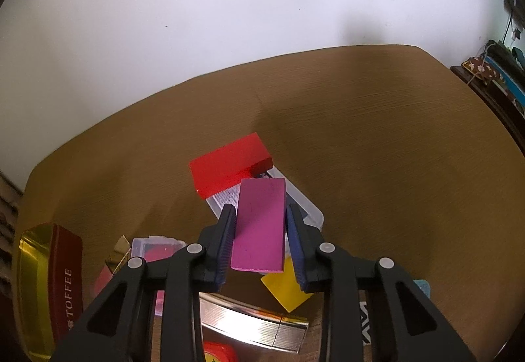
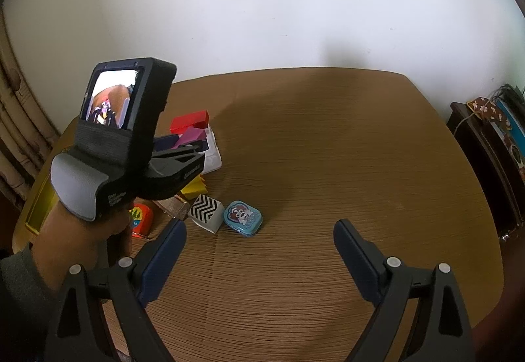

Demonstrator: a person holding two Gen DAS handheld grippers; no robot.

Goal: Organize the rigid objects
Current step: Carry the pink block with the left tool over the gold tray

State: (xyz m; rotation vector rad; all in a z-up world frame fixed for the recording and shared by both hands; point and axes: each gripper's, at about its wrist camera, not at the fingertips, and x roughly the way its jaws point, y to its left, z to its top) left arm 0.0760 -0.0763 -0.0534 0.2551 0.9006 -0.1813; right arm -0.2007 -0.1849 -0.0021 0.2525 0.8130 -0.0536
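Item: magenta block (image 1: 259, 225), long axis running six to twelve o'clock, far end pointing toward the red block (image 1: 226, 165) at eleven. My left gripper (image 1: 261, 214) is clamping it between both pads, above the clear case (image 1: 308, 207). My left hand (image 2: 98, 224) is angling down. My right gripper (image 2: 259, 247) is hanging spread, holding nothing, over the table (image 2: 328, 165).

The table (image 2: 328, 165) is bare across its middle, its right side and along its far edge, so a hand could pass freely there. The obstacles crowd the left edge: a red block (image 1: 229, 165) on a clear plastic box (image 1: 308, 207), a yellow block (image 1: 285, 289), a toffee tin (image 1: 62, 276), a zigzag-patterned box (image 2: 206, 212) and a small blue tin (image 2: 242, 217).
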